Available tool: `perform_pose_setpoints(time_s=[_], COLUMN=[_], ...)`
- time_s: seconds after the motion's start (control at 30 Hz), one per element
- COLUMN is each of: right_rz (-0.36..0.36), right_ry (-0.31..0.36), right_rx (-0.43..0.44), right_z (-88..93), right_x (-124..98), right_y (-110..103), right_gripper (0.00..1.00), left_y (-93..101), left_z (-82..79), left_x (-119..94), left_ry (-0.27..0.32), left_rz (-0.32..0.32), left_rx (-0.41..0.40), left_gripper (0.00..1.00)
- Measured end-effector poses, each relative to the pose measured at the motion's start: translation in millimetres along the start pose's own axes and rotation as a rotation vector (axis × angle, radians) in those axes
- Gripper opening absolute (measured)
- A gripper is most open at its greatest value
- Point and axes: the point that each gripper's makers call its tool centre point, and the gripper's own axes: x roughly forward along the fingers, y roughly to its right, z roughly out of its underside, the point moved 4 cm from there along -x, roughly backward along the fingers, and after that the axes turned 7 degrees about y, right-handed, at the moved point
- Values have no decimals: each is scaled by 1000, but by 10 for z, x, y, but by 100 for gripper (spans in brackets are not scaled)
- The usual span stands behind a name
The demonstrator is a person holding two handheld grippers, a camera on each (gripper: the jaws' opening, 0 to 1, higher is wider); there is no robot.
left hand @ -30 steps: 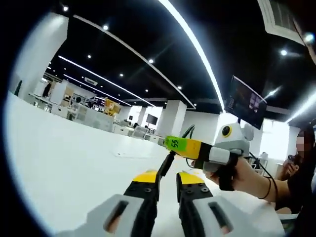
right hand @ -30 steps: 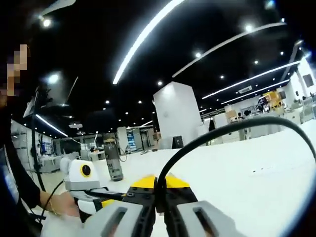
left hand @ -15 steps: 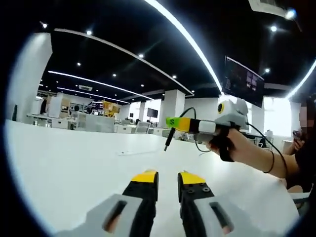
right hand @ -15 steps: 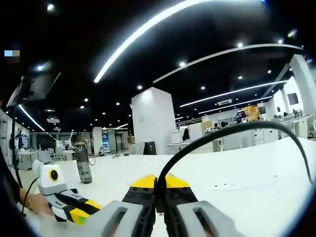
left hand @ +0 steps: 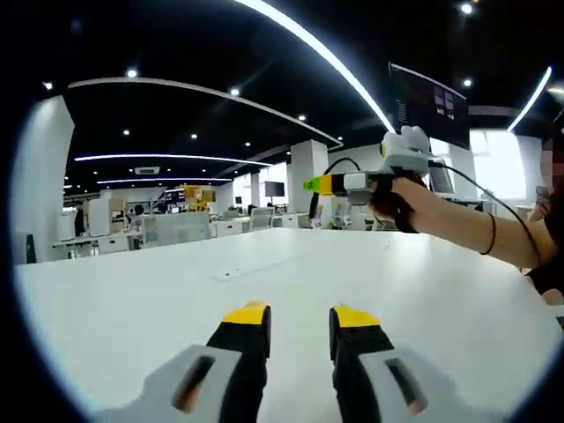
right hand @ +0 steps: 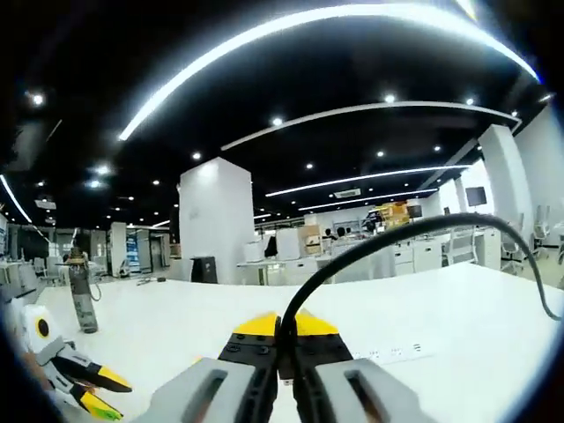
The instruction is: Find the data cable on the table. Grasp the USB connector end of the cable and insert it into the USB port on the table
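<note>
Open room: the white desk (left hand: 123,308) runs wide and bare ahead of both tools. Its far edge meets the office floor beyond, and its right edge lies near the person's forearm in the left gripper view.

The left hand-held gripper (left hand: 300,319) sits low over the near desk with its yellow-tipped jaws apart and nothing between them. The right hand-held gripper (right hand: 284,324) has its jaws closed on the black cable (right hand: 397,232). The cable rises from between the tips, arcs up and to the right, then drops toward the desk at far right. In the left gripper view this tool is held up above the far right of the desk by a hand (left hand: 397,201). A short dark length hangs below its tips, and the connector itself is too small to make out.

Other items: a dark bottle (right hand: 85,304) stands upright at the far left of the desk, well apart from both tools. A thin flat strip (left hand: 256,265) lies on the desk mid-distance; it is too small to say whether it is the port. Nothing stands between the tools and it.

Surface and room: a smooth, matt white top. Behind it is an open-plan office with a white pillar (right hand: 214,233), a hanging monitor (left hand: 430,99), rows of far desks and a dark ceiling with long light strips (right hand: 291,26).
</note>
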Motion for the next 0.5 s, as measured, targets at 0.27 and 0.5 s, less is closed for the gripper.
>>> perform_pose_setpoints(time_s=[0.27, 0.5], right_rz=[138, 203], right_ry=[-3, -23], right_rx=[-10, -6], right_z=[37, 118], right_x=[160, 311], right_y=[544, 845], right_gripper=[5, 5], left_y=[-70, -48], left_z=[87, 40], left_x=[402, 738], left_ry=[32, 81], left_rz=[24, 55], left_rx=[43, 73], left_gripper=[34, 35])
